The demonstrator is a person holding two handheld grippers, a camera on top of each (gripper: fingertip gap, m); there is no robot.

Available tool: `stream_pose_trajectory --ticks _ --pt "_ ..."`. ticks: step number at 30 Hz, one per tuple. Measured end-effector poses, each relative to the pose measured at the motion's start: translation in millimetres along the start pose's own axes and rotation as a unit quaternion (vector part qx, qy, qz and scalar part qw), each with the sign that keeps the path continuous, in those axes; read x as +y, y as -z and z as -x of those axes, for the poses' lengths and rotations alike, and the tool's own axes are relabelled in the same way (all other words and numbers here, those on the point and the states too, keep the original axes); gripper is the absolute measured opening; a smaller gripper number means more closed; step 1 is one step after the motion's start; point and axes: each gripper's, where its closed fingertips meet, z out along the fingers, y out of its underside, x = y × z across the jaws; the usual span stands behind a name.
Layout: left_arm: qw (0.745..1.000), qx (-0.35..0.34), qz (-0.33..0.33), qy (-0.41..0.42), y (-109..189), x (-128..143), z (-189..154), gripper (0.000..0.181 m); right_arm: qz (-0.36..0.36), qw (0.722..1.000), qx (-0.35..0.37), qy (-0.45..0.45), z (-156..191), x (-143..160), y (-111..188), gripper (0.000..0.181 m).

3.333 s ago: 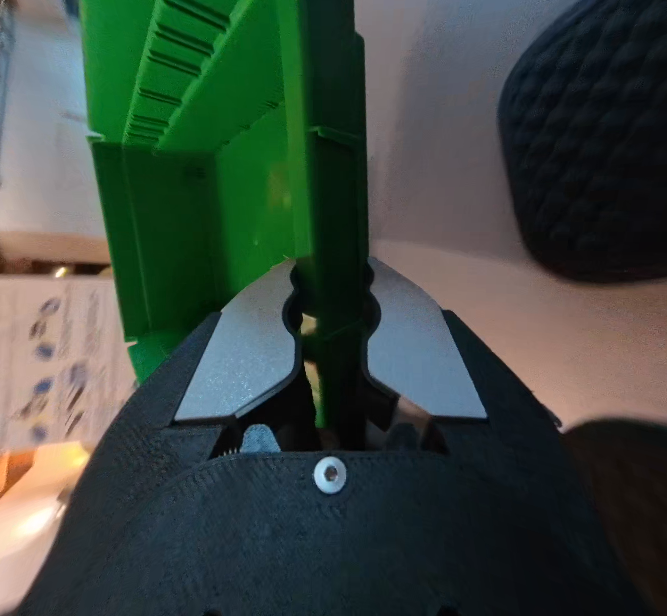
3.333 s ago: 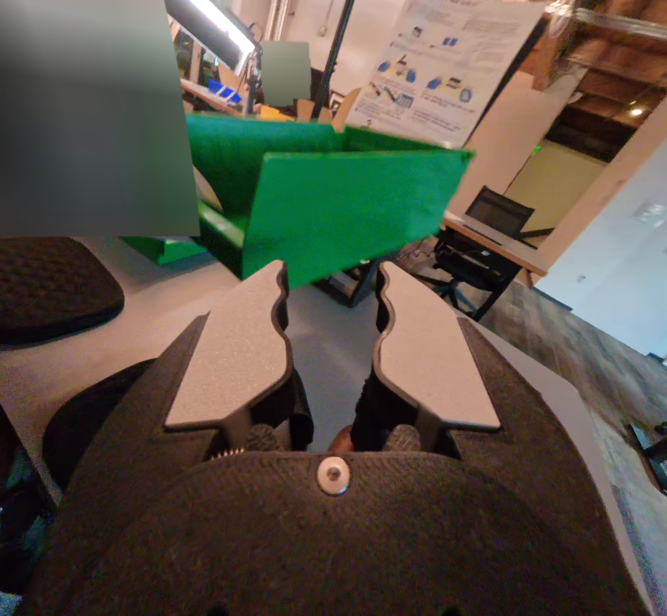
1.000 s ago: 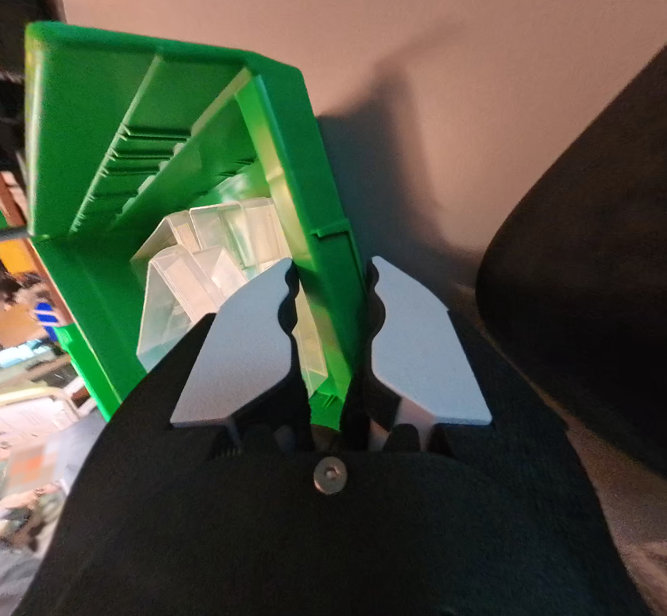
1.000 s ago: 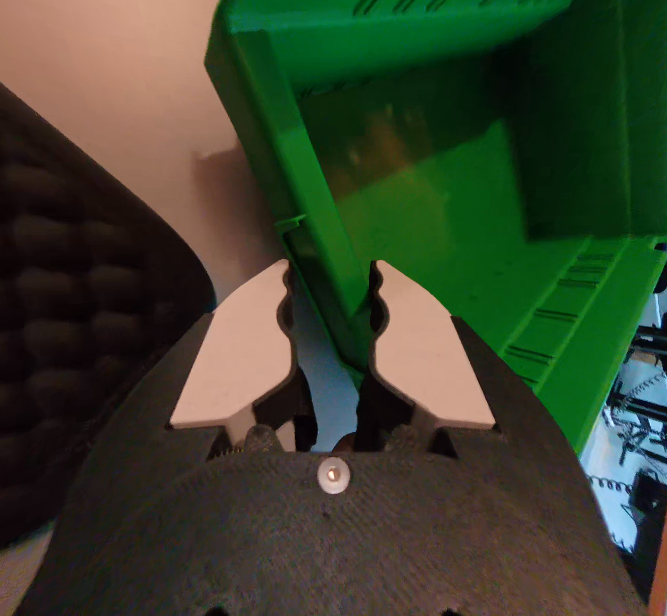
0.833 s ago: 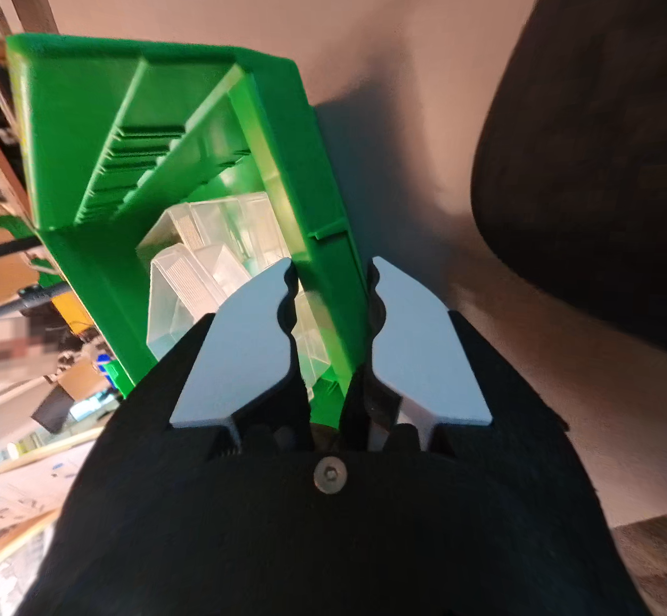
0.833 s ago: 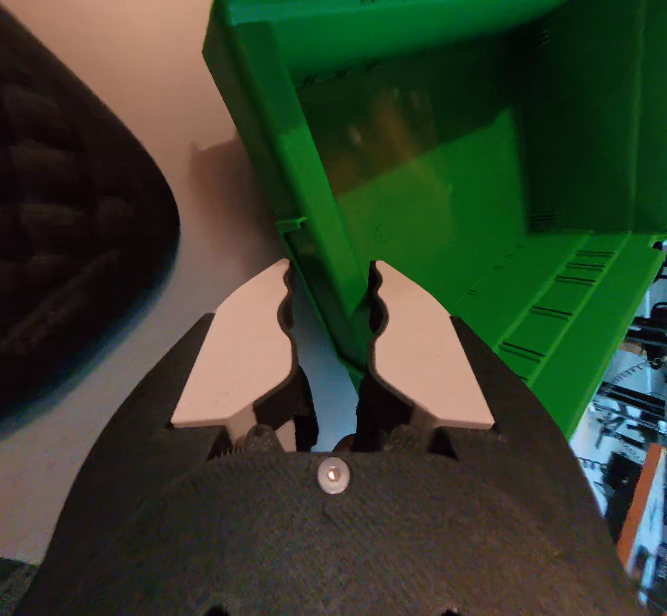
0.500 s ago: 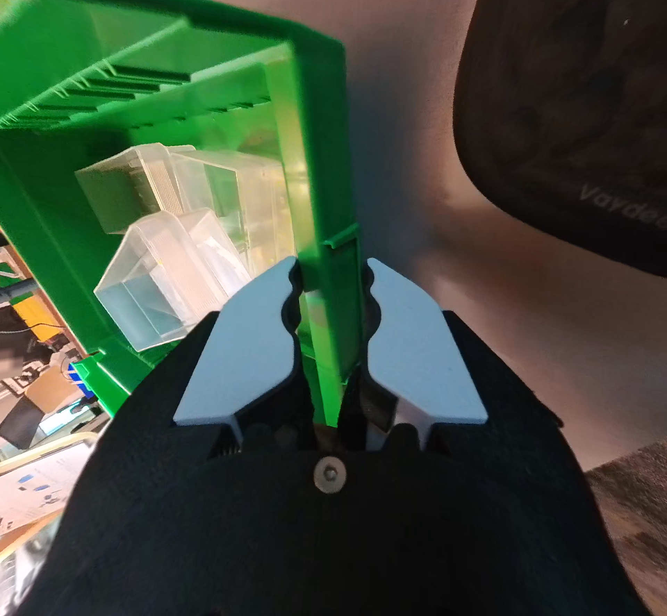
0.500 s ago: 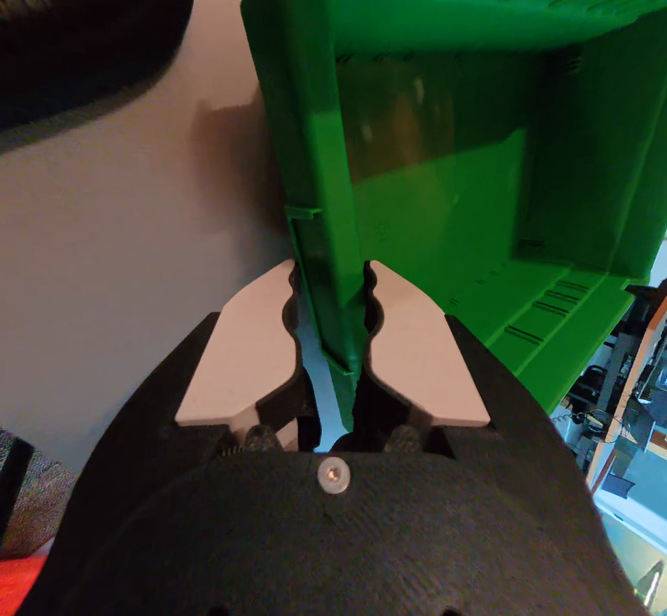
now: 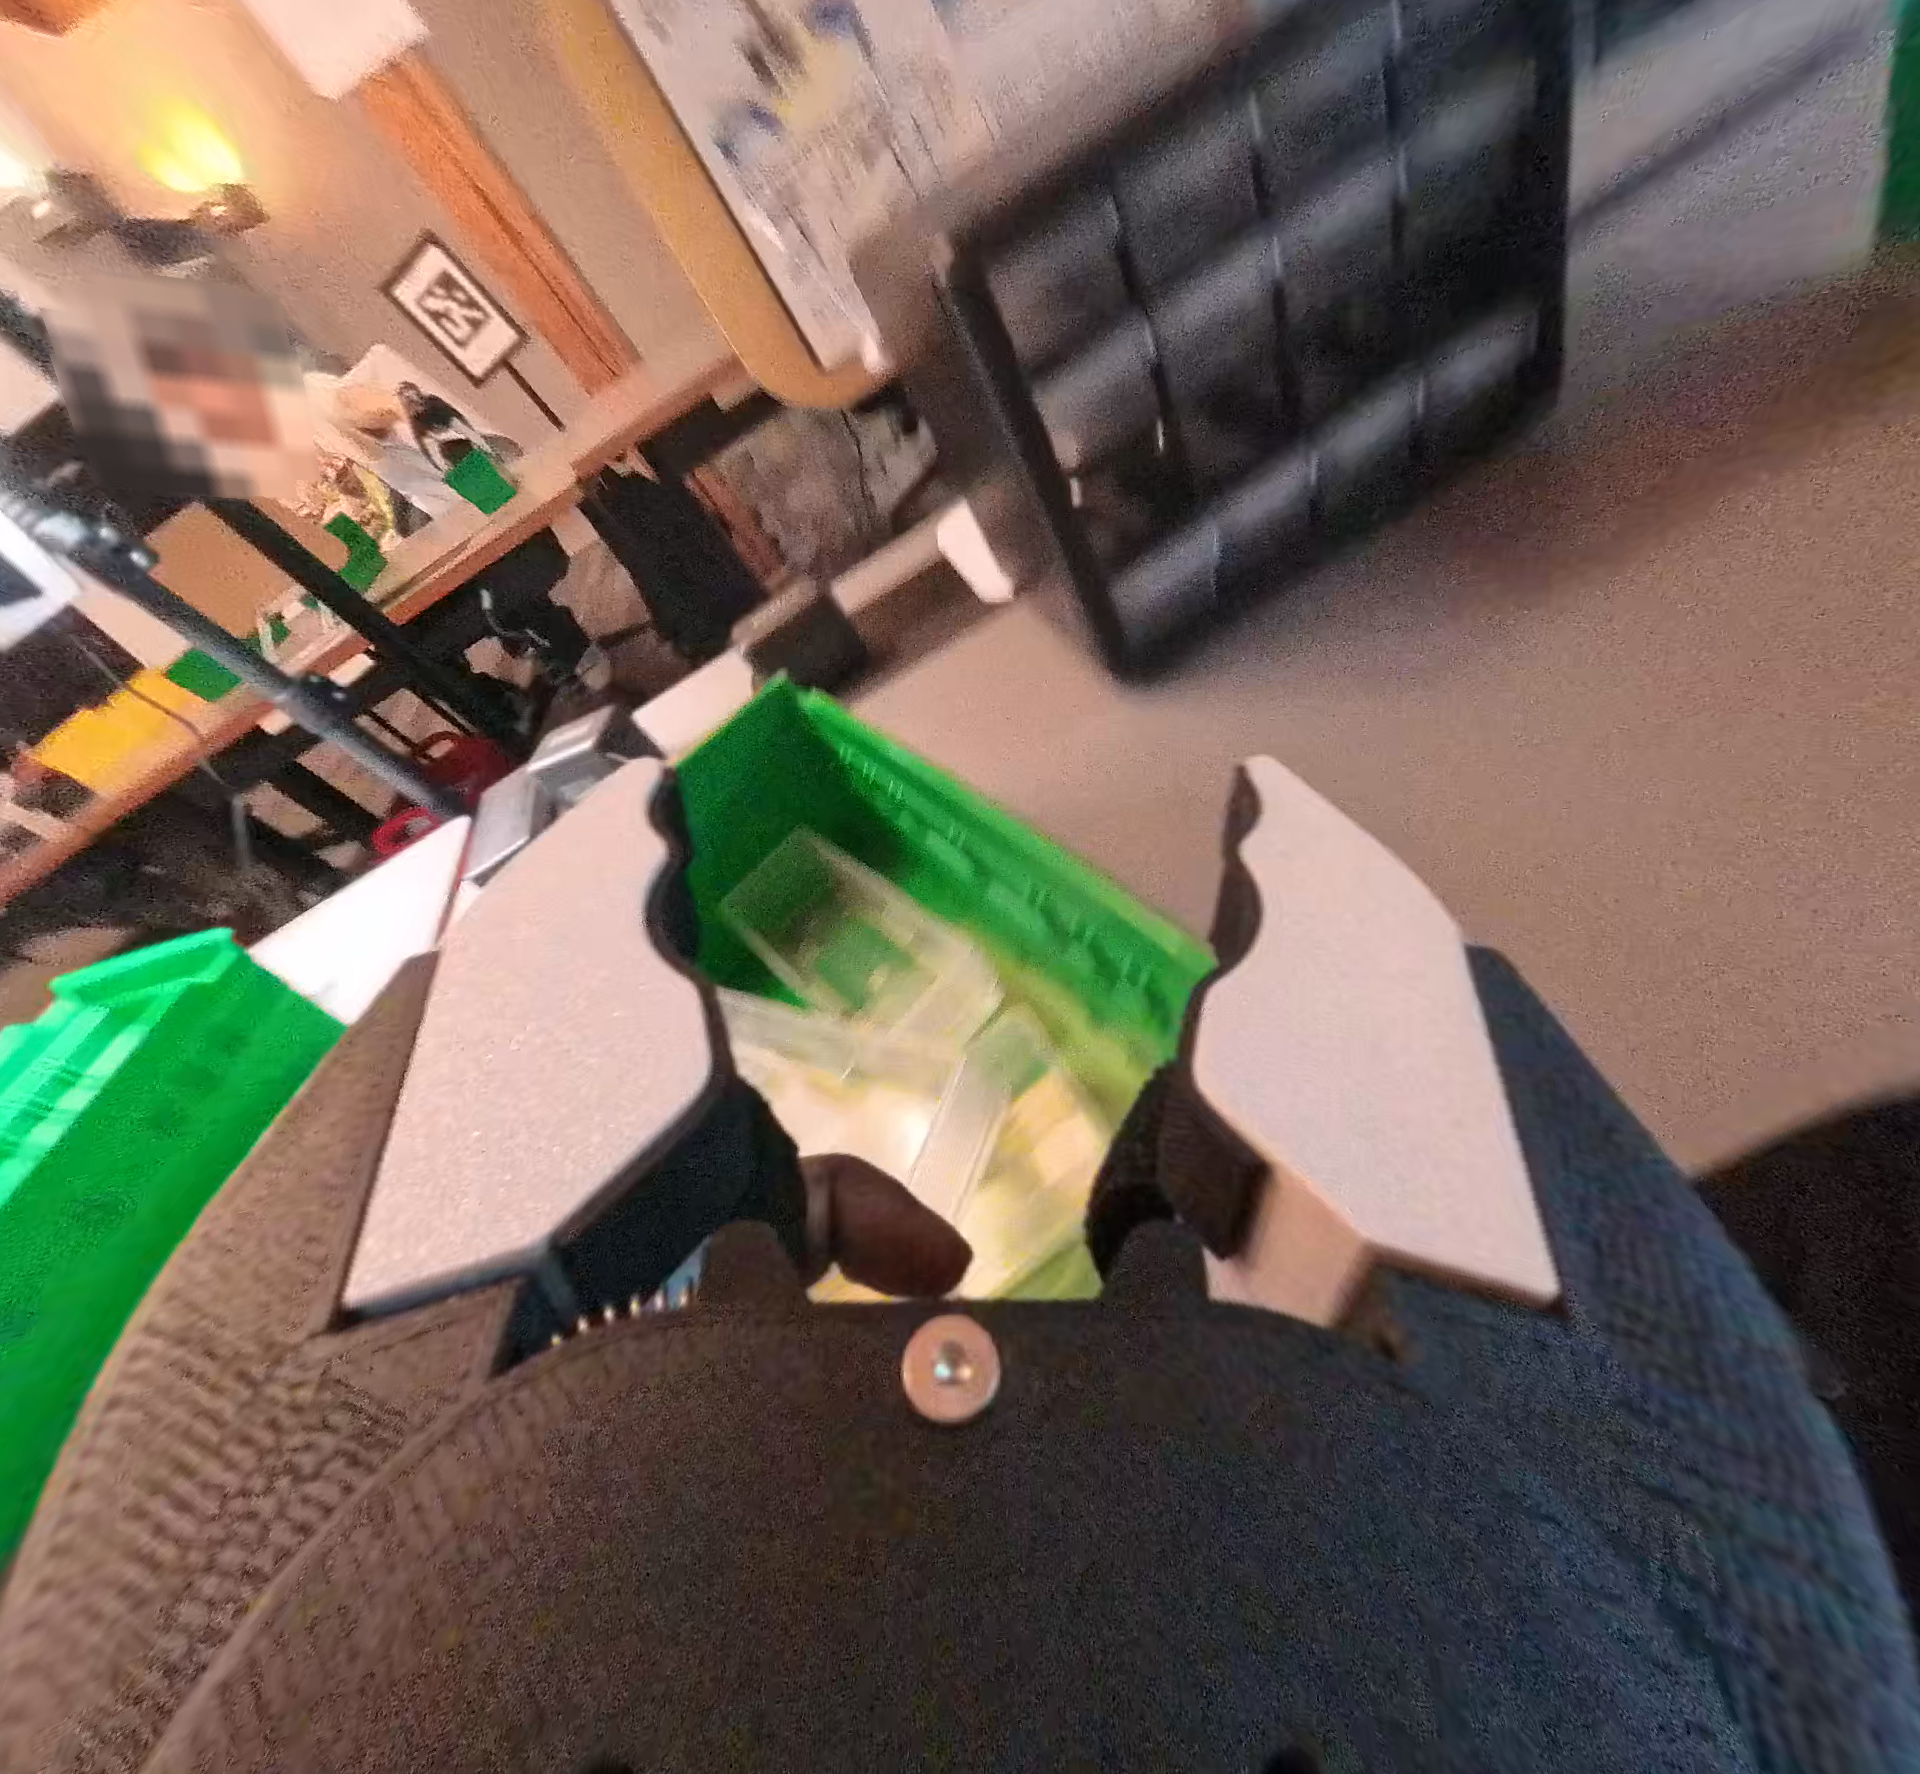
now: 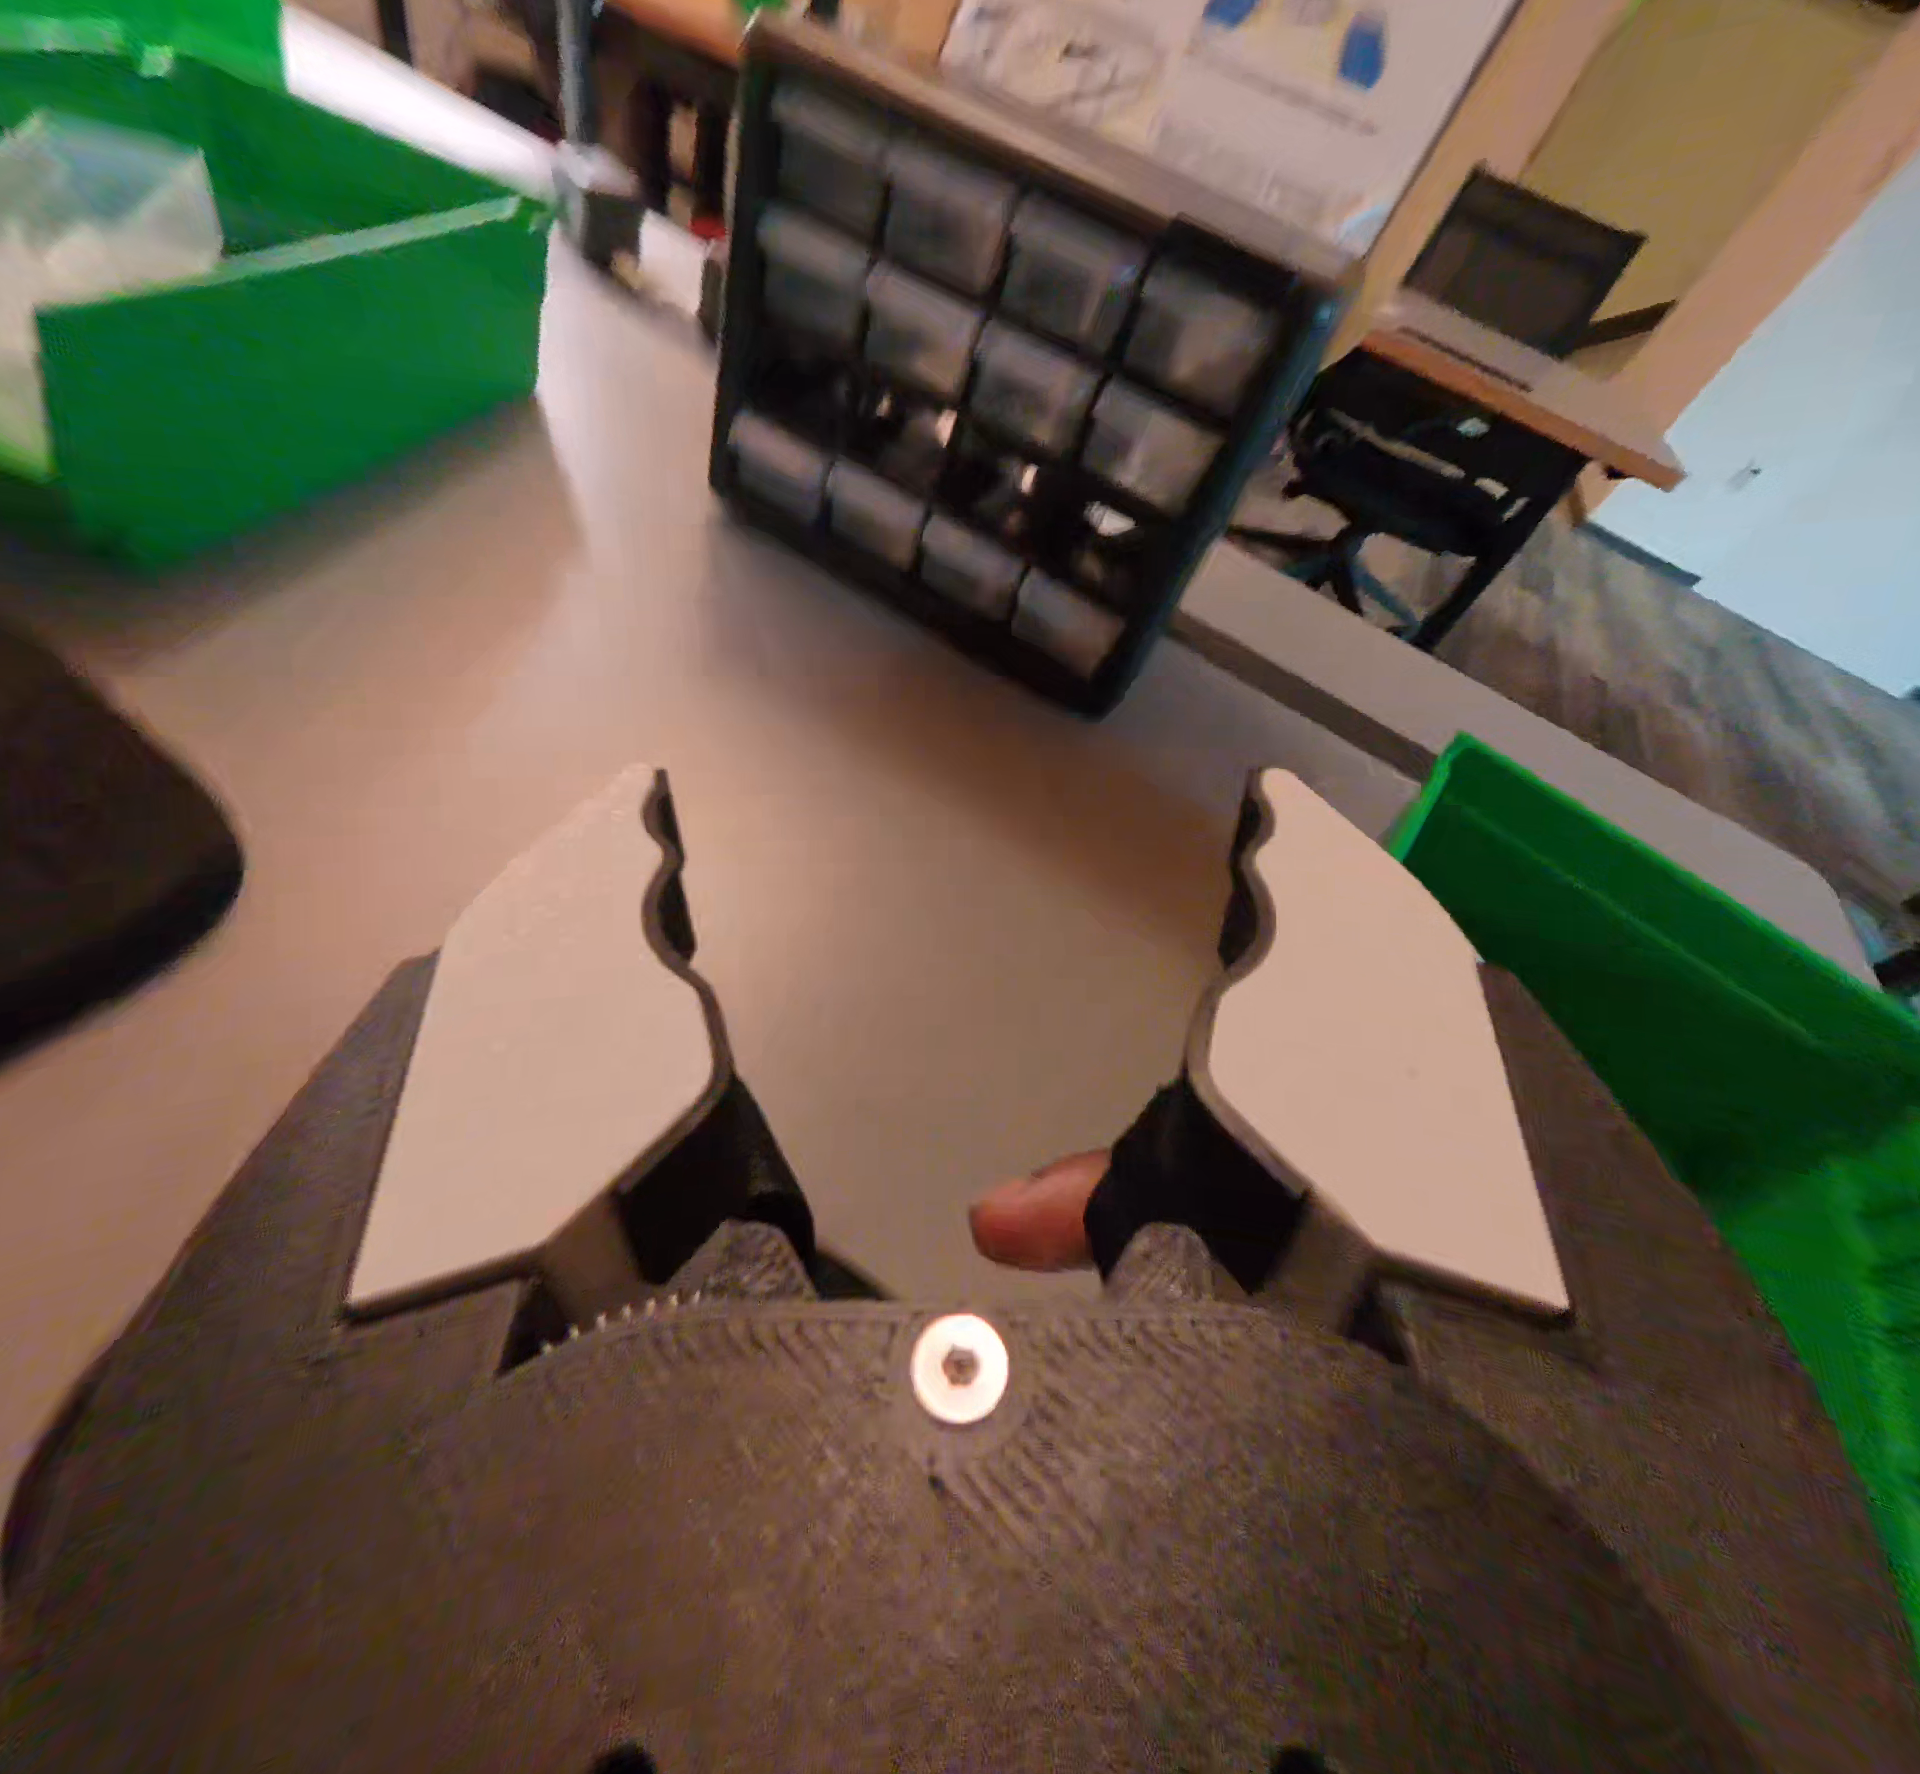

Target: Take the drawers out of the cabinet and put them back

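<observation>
Both your tools gape empty: left gripper (image 9: 951,877), right gripper (image 10: 954,877). Refilling step judged next. Clear drawers (image 9: 883,1007) in green bin (image 9: 997,883); cabinet (image 10: 1013,405) at 12 o'clock. Next: you grasp one drawer.

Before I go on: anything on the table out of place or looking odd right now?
The black cabinet has a gap: in the third row from the top, some cells show open, see-through space where drawers are missing. The clear drawers lie jumbled in the green bin instead. Both the left gripper and right gripper are open and empty.
</observation>
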Motion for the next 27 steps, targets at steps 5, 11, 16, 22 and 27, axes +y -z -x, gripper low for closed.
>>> stream_pose_trajectory --ticks 5,11,16,22,27 --pt "0.998 -0.052 -0.014 0.029 -11 -11 5 0.114 -0.059 0.992 0.031 -0.111 10 0 -39 0.108" --pt "0.997 -0.034 0.072 -0.015 -9 21 8 0.102 -0.053 0.993 0.014 -0.102 21 13 -53 0.103" --pt "0.974 0.046 0.21 -0.066 14 70 7 0.074 -0.076 0.989 -0.004 -0.123 24 9 -52 0.096" --pt "0.95 0.052 0.294 -0.094 21 114 20 0.061 -0.07 0.99 -0.015 -0.124 28 13 -55 0.09" --pt "0.945 0.066 0.298 -0.118 13 124 15 0.054 -0.056 0.992 -0.017 -0.109 33 17 -59 0.09"
